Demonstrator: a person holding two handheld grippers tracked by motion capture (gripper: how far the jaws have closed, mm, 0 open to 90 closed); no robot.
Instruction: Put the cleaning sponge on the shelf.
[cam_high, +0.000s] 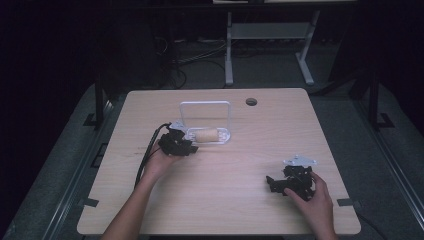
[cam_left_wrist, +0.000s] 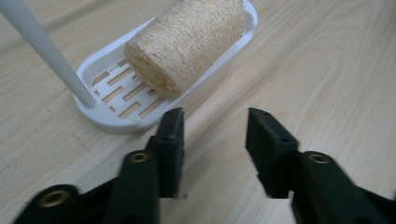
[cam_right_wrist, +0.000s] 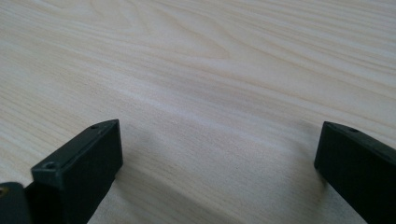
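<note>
Left gripper apart, empty, beside loofah in tray; right gripper apart over counter. Centre on loofah; avoid tray rim.

Light wood-grain table with rounded corners, a round cable hole near its far edge. Behind the table, a white-legged desk frame on grey floor, with dark cables lying on the floor beside it. Surroundings dark.
</note>
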